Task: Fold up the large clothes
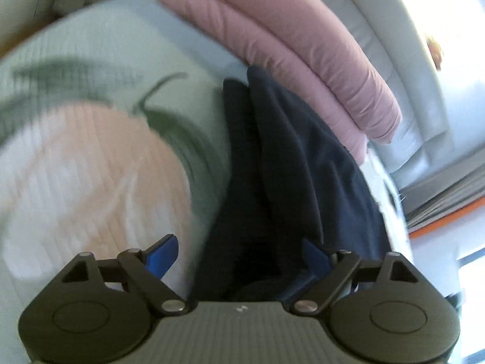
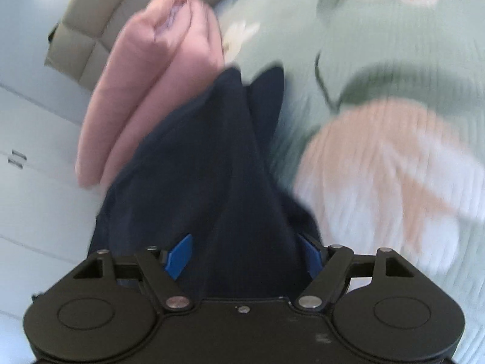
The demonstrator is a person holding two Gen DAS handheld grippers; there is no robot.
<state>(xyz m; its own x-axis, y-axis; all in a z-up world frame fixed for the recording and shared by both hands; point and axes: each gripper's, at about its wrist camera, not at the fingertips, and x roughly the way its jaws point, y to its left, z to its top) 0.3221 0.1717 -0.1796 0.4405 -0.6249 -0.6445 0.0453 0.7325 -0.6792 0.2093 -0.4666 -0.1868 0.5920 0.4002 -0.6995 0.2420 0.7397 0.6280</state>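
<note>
A dark navy garment [image 1: 291,163] hangs in folds over the green floral bedspread [image 1: 100,60]. In the left wrist view my left gripper [image 1: 239,257] has its blue fingers [image 1: 162,254] spread wide, and the navy cloth bunches between them down to the gripper body. In the right wrist view my right gripper [image 2: 248,254] is also spread wide, with the same navy garment [image 2: 212,163] filling the gap between its blue fingers [image 2: 180,254]. The cloth hides the inner faces of the right-hand fingers in both views. Both views are motion-blurred.
A folded pink blanket [image 1: 303,48] lies on the bed just beyond the garment; it also shows in the right wrist view [image 2: 145,85]. A padded beige headboard [image 2: 100,21] and white cupboard doors [image 2: 30,157] stand past it. A window glares at the right [image 1: 460,60].
</note>
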